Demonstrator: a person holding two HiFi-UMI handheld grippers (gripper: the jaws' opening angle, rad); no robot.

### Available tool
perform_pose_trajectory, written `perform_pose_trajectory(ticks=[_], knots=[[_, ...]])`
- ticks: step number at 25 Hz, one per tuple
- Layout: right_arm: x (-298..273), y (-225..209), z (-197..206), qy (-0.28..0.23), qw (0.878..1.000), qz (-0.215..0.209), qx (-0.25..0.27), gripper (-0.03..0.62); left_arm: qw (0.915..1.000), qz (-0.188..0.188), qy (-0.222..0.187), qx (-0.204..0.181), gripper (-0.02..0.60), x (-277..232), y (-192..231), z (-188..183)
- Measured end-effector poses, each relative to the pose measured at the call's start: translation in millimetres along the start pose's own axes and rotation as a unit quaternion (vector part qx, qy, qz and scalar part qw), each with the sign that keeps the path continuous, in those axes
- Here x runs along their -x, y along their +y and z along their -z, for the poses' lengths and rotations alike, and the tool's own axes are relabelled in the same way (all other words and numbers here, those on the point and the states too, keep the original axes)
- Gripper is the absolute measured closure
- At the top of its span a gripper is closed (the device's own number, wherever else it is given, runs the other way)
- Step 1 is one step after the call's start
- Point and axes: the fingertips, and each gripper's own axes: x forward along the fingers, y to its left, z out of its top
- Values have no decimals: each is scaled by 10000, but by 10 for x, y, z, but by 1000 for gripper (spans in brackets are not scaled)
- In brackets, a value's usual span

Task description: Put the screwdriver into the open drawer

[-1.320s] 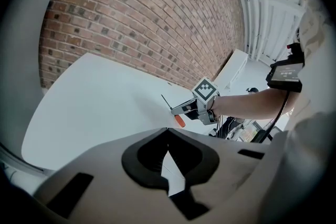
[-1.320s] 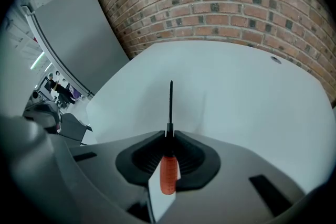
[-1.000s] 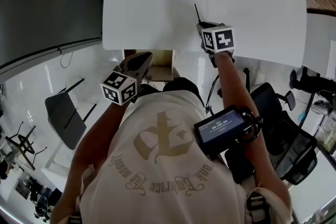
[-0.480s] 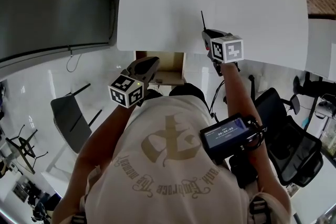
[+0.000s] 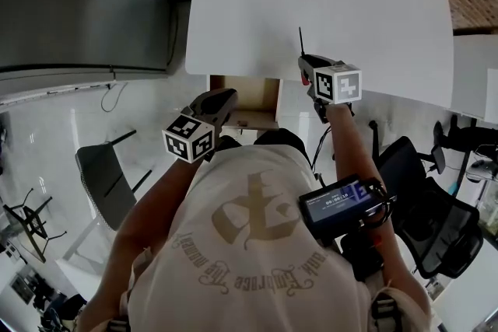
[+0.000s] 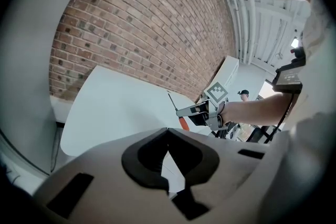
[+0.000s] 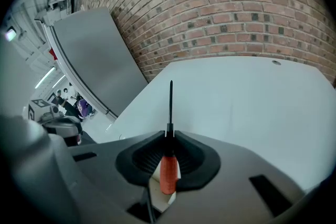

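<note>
White table [image 5: 257,4] above open drawer [image 5: 247,93]

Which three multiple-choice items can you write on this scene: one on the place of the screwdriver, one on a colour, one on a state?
1. Where is the screwdriver?
A. on the floor
B. between the jaws of the right gripper
C. on a chair

2. Its handle is:
A. blue
B. green
C. orange-red

3. The drawer is:
A. open
B. shut
C. lifted out

Key:
1 B, the right gripper view shows the jaws clamped on it.
2 C, the handle shows orange-red between the dark pads.
3 A, the head view shows its wooden inside below the edge of the white table.
</note>
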Motion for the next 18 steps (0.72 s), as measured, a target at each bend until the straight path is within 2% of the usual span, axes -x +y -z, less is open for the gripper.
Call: perform_pose_trajectory(ticks=[3, 18], knots=[[-28, 129, 119, -151, 9994, -203, -229, 526, 10000, -26, -49, -1, 561, 125, -3, 56], [184, 792, 582, -187, 9979, -174, -590, 526, 9993, -182, -330, 82, 561, 775, -8, 359]])
